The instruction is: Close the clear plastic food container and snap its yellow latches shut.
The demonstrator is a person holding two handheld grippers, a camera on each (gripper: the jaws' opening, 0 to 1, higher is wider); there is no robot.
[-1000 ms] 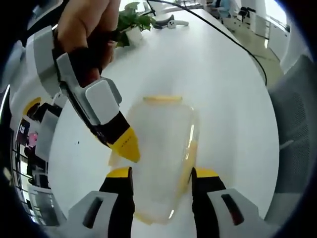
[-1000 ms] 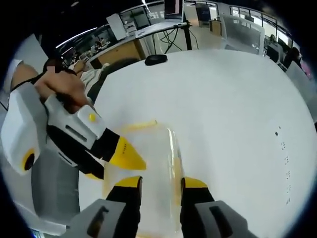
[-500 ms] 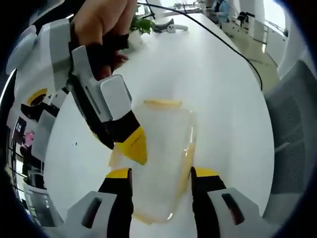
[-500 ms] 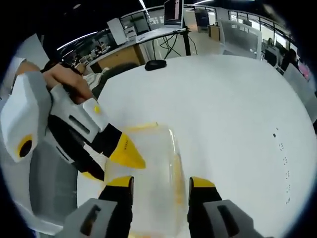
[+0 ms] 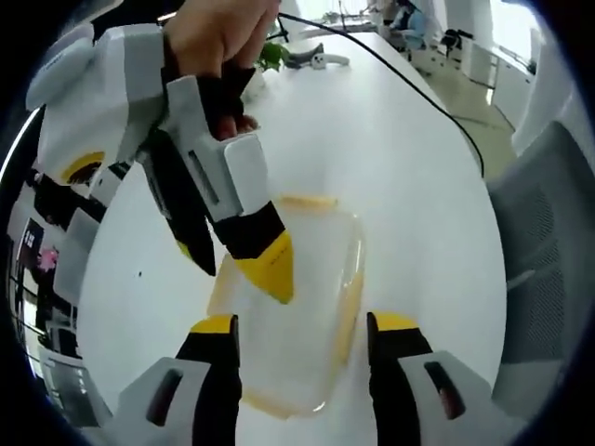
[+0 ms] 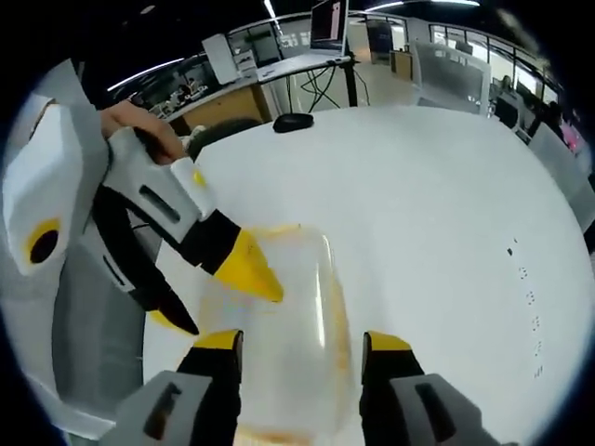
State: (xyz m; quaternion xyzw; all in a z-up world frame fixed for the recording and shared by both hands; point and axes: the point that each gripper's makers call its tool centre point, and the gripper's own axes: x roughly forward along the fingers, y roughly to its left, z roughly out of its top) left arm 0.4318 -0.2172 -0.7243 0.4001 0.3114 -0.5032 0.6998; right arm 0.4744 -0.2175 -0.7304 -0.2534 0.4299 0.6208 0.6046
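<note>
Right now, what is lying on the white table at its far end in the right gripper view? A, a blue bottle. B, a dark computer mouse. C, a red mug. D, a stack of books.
B: a dark computer mouse lies at the far edge of the white table.

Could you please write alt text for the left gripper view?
A clear container with yellow latches lies on a white table between the open jaws of the left hand-held gripper. The right hand-held gripper, held by a hand, points its yellow tip onto the lid.
</note>
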